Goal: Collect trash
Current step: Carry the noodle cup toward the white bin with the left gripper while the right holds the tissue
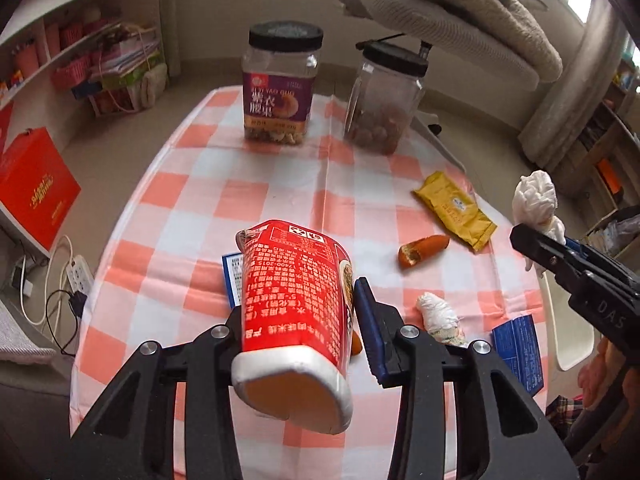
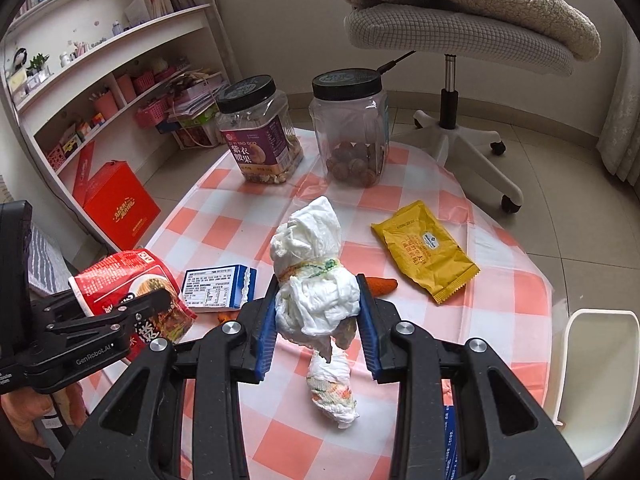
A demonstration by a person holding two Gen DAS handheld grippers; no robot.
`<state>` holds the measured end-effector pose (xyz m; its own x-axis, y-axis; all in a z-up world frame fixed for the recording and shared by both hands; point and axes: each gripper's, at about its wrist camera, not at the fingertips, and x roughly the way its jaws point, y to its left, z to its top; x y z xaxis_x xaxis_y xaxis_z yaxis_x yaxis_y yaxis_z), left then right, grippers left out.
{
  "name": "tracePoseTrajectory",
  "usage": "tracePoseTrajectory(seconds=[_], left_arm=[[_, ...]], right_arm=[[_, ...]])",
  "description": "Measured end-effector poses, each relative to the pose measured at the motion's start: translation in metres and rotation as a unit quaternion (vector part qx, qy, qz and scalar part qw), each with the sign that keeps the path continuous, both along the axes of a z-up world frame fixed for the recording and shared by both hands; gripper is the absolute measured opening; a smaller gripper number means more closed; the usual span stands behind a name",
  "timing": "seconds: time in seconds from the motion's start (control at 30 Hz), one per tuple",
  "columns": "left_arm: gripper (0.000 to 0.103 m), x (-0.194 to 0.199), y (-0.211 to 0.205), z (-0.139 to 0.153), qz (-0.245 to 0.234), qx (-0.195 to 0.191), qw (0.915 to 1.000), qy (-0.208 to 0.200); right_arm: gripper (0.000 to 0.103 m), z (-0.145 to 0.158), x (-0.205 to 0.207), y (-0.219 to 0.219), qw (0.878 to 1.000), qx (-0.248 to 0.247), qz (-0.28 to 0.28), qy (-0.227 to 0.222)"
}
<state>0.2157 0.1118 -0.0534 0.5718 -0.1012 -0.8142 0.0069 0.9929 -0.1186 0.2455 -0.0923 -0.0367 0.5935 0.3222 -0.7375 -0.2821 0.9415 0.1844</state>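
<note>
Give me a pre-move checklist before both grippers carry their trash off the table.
1. Left gripper holds the red noodle cup: ok; cup sits between the fingers, lifted and tilted.
2. Right gripper holds the crumpled tissue wad: ok; both fingers press it.
3. Trash bin located: cannot tell; only a white container shows at the table's edge.
4. Table cleared: not ok; yellow wrapper, second tissue and blue-white box remain.
5. Jars out of the way: ok.
</note>
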Motion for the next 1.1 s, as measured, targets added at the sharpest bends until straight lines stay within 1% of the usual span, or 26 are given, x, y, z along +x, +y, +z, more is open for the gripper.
tracePoseTrajectory(seconds=[0.23,0.4,0.5,0.73,0.93,1.1], left_arm=[[0.041,-0.006,-0.013,0.03,0.007,0.017,0.9971,-0.074],[0.041,-0.009,-0.022,0.041,0.014,0.022,0.9942,-0.104],[0.041,-0.012,-0.029,0.043,0.015,0.017,0.9932,-0.114],[0.041,-0.02,-0.053,0.046,0.0,0.022,0.9908,-0.134],[0.041,-0.023,-0.072,0.047,-0.014,0.006,0.9907,-0.136],[0.041,-0.028,-0.096,0.047,-0.034,-0.002,0.9901,-0.137]], right_arm=[[0.033,0.012,-0.008,-0.007,1.0,0.009,-0.005,-0.021],[0.033,0.019,-0.014,-0.014,0.999,0.009,-0.01,-0.036],[0.033,0.021,-0.018,-0.018,0.999,0.005,-0.013,-0.042],[0.033,0.028,-0.03,-0.033,0.998,-0.004,-0.025,-0.059],[0.033,0.032,-0.038,-0.053,0.997,-0.003,-0.039,-0.06],[0.033,0.034,-0.046,-0.075,0.996,-0.005,-0.057,-0.063]])
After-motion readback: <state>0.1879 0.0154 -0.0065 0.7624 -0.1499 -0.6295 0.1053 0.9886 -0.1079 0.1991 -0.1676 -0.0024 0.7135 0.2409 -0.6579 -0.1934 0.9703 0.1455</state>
